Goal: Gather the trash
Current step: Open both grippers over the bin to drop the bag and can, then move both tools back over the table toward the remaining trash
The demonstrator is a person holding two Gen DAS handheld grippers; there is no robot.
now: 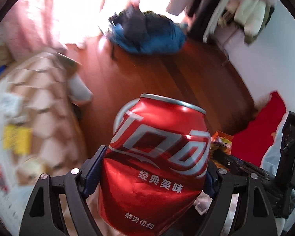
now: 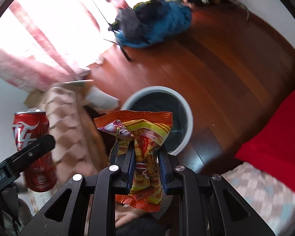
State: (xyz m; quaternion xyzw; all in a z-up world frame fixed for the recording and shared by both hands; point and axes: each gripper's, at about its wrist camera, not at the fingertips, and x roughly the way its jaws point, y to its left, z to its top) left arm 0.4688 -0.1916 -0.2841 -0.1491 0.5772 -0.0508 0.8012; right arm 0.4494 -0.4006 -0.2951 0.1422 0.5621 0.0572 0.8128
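The left tongs (image 1: 153,169) clamp a dented red can (image 1: 155,163), hiding most of the round white bin (image 2: 184,108). The right tongs (image 2: 145,157) pinch a crinkled orange snack wrapper (image 2: 143,137); its print is illegible.

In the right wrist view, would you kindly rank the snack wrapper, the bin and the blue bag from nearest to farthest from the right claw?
1. Snack wrapper: pinched in the right claw itself.
2. Bin: on the wood floor just ahead, its white rim showing behind the wrapper.
3. Blue bag: far across the floor, by the bright curtains.
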